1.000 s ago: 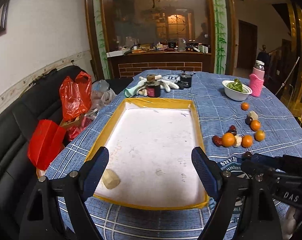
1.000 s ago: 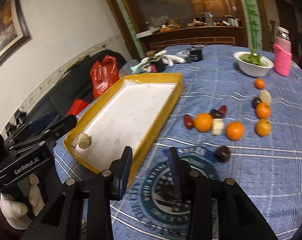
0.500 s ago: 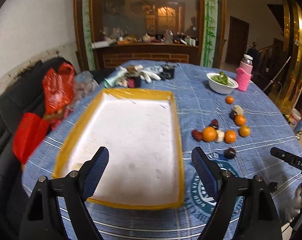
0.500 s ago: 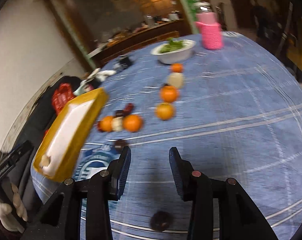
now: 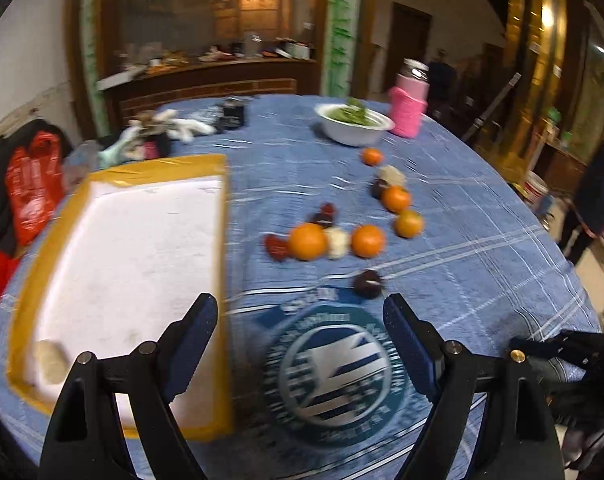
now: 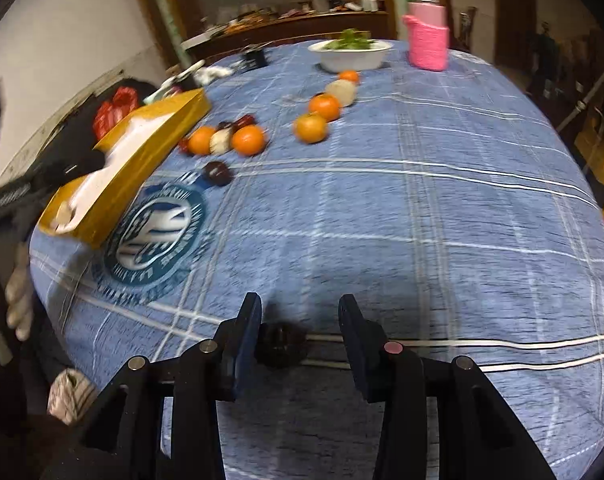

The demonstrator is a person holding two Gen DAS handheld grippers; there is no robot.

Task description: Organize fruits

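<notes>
Since one second ago, right tongs (image 6: pixel 300 320) swung from the tray (image 5: pixel 218 200) edge to straddle, spread apart, a dark fruit (image 6: pixel 280 344) at my 6 o'clock; left tongs (image 5: pixel 302 328) hover agape, empty.

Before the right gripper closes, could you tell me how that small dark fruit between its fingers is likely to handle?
The dark fruit looks small and roundish, so it may roll if nudged. It sits nearer one finger of the open right gripper, so closing could push it sideways first. The tablecloth probably slows it.
</notes>
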